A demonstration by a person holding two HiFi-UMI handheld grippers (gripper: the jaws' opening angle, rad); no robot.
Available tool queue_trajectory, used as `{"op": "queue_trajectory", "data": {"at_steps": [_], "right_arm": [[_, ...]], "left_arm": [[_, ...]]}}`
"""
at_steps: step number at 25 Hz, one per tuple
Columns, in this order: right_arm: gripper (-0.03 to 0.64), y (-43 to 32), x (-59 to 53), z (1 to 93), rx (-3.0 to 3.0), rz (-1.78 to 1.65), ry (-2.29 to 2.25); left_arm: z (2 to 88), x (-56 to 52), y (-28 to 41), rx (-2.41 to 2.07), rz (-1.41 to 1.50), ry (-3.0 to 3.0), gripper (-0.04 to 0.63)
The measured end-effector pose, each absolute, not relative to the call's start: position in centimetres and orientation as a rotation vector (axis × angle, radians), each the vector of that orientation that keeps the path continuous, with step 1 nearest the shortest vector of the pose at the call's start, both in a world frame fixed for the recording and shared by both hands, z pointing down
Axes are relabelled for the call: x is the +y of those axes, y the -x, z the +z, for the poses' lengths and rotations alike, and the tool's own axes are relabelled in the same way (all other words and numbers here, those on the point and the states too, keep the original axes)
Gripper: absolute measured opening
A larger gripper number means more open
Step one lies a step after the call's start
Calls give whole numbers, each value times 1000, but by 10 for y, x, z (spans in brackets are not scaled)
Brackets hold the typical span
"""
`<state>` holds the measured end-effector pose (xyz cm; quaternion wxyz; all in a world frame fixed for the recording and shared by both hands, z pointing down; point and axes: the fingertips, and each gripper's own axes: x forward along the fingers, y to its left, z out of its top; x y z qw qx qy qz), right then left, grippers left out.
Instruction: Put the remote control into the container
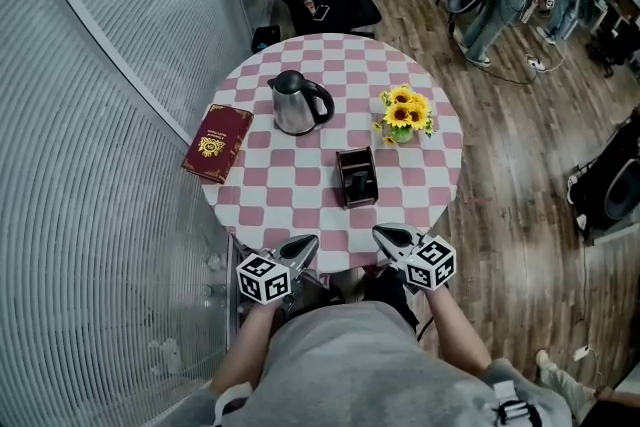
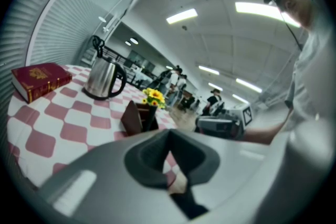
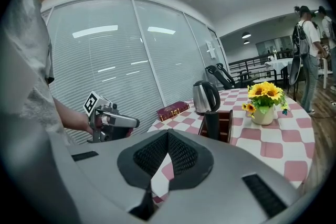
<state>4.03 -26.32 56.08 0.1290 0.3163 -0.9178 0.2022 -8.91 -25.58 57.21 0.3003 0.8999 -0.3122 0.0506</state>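
Checkered bench [image 1: 300, 170], head view: remote control [image 1: 359, 181] sits inside container [image 1: 342, 177]; left gripper [image 1: 308, 241], right gripper [image 1: 383, 233] at near edge. Left gripper view: fingers [image 2: 149, 159] pressed together, empty. Right gripper view: same, remote control upright; looks done, keep clear of container.

lower end of the remote [image 3: 212, 124] is hidden down inside the container [image 1: 355, 153], the print on the book [image 1: 217, 143] cover is too small to read, and the counter [image 1: 300, 180] has its near edge tucked behind the left gripper [image 1: 309, 240] and right gripper [image 1: 379, 231] in the head view.
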Motion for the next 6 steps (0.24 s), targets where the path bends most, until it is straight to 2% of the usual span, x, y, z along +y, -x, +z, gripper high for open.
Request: {"op": "queue_trajectory", "data": {"at_steps": [6], "right_arm": [[15, -44, -263, 562, -2672, 597, -931]], "left_arm": [[574, -255, 90, -837, 135, -2387, -2]]}}
